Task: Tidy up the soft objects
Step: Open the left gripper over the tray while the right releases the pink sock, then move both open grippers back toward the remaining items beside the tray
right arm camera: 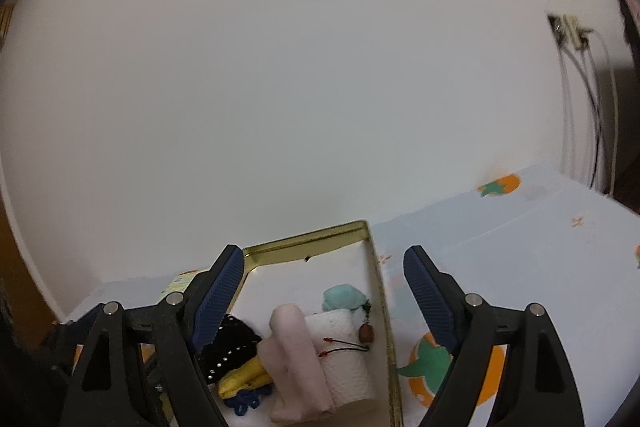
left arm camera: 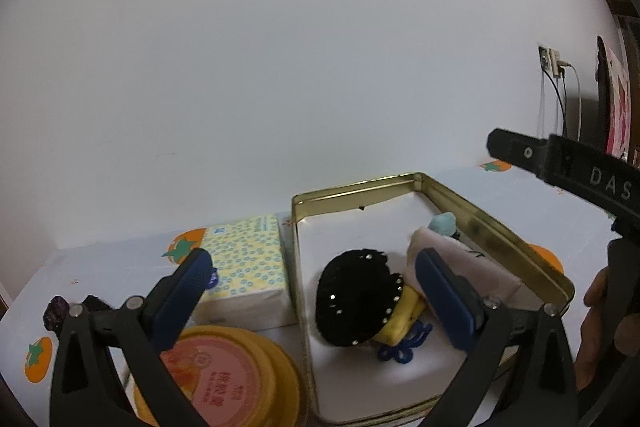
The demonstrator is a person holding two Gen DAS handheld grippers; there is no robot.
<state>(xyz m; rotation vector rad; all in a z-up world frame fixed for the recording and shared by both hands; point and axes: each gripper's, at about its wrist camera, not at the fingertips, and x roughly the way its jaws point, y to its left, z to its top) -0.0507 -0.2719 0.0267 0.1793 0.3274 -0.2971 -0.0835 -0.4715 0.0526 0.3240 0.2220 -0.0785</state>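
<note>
Surface (left arm camera: pixel 500 187) w/ persimmon print is carrying a gold tin (left arm camera: pixel 496 227), sitting open. Left gripper (left arm camera: pixel 316 291) is hanging spread wide, nothing btwn its pads; right gripper (right arm camera: pixel 324 291) also spread, empty, over the tin. Inside: white rolled towel (right arm camera: pixel 348 363) lying against the right wall, pink cloth (right arm camera: pixel 296 359) beside it, black beaded piece (left arm camera: pixel 356 299) resting on a yellow item (left arm camera: pixel 404 319).

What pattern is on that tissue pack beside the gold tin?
Small blue rings on pale yellow; the tissue pack shows best from the left wrist camera.
</note>
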